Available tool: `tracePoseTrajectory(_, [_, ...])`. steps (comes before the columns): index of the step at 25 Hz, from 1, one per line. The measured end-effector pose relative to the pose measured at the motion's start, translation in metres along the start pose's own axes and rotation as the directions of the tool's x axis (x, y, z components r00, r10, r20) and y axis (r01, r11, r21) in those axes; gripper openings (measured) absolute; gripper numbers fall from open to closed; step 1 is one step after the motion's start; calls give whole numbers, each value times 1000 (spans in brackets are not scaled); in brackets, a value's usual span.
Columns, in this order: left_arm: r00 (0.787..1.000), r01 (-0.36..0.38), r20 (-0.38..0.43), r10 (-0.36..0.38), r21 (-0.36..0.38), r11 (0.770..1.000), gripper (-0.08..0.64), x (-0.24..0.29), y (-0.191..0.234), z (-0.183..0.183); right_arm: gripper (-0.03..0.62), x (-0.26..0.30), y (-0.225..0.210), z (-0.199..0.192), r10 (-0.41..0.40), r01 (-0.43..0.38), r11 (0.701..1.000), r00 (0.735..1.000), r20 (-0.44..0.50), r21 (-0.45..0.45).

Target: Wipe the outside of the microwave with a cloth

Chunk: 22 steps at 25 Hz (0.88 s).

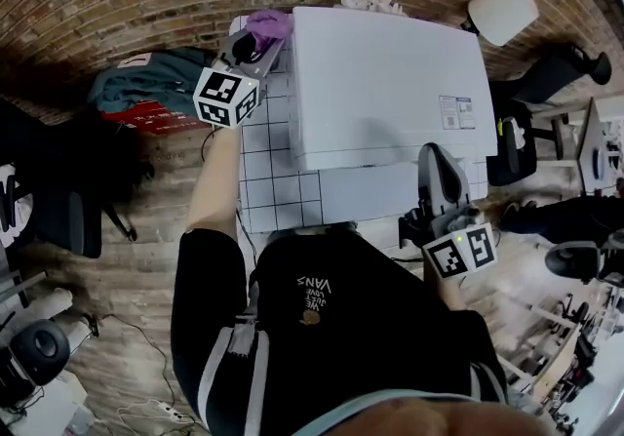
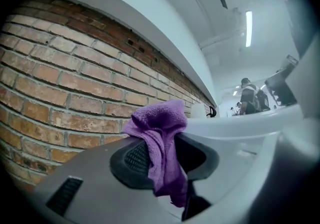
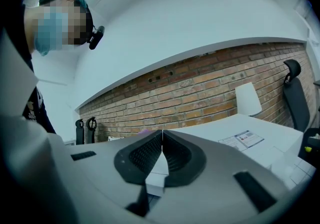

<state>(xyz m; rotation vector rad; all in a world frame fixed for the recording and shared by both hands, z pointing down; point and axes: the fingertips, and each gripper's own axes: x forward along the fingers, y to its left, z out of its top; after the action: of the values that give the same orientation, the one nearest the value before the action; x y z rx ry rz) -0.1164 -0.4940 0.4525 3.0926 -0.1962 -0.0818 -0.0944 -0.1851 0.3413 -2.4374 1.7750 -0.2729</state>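
At the microwave's (image 1: 385, 83) far left corner, the left claw (image 1: 259, 46) is pinching a purple cloth (image 1: 270, 23), its jaws clamped on the bunched folds. Pressing the cloth flat against the left side panel and drawing it towards the near edge in long, overlapping strokes would likely be cleaning best. By the near right corner, the right claw (image 1: 439, 166) is hanging closed and empty.

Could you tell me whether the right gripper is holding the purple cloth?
No, the right gripper is shut on nothing, while the purple cloth is clamped in the left gripper.
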Motion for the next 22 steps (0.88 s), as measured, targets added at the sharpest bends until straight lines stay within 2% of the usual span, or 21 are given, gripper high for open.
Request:
tracePoseTrajectory(5, [1000, -15, 12, 14, 4, 1000, 130, -52, -41, -15, 0, 7, 13, 0, 57, -57, 998, 998, -2, 16])
tracePoseTrajectory(10, [1000, -3, -30, 2, -25, 1000, 130, -109, -98, -48, 0, 12, 31, -5, 116, -115, 993, 993, -19, 24])
tracePoseTrajectory(14, [999, 11, -49, -15, -77, 997, 130, -142, -140, -64, 0, 14, 43, -11, 144, -143, 989, 989, -30, 32])
tracePoseTrajectory(18, [998, 25, -56, -32, -116, 993, 130, -162, -171, -71, 0, 14, 54, -16, 159, -158, 987, 986, -39, 35])
tracePoseTrajectory(22, [998, 35, -50, -42, -143, 989, 130, -162, -177, -78, 0, 10, 60, -18, 159, -158, 987, 987, -39, 30])
